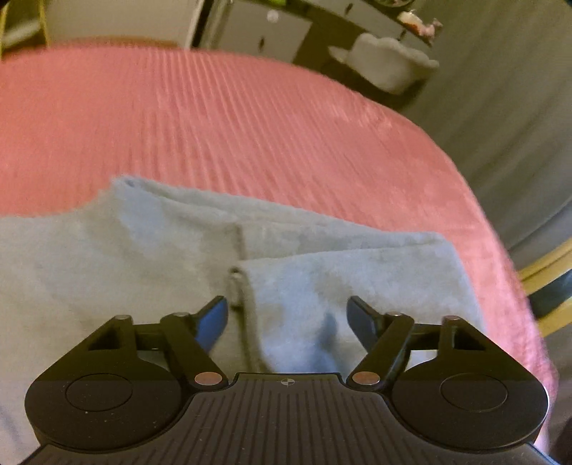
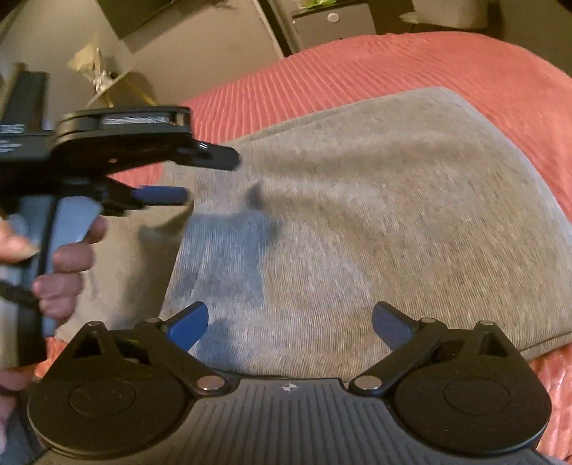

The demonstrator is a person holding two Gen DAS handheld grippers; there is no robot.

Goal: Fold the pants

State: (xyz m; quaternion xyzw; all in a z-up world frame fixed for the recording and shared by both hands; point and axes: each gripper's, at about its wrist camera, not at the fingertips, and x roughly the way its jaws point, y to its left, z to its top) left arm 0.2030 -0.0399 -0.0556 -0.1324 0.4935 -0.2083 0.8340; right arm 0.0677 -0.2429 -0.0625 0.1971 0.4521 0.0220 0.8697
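Note:
Grey pants (image 1: 143,250) lie folded in layers on a pink ribbed bedspread (image 1: 214,118). A leg end with its hem lies on top near the middle of the left wrist view. My left gripper (image 1: 287,314) hovers just over that layer, jaws apart, with nothing pinched between them. In the right wrist view the pants (image 2: 375,214) form a broad grey block on the bedspread (image 2: 429,60). My right gripper (image 2: 290,316) stands open above the near edge of the cloth. The left gripper (image 2: 200,177) shows side-on at the left, held by a person's hand (image 2: 68,257).
The bed's edge curves down the right side, with a wooden chair frame (image 1: 550,286) beyond it. A white fluffy seat (image 1: 386,64) and a pale cabinet (image 1: 250,28) stand past the far edge. A dark cabinet (image 2: 332,21) stands behind the bed.

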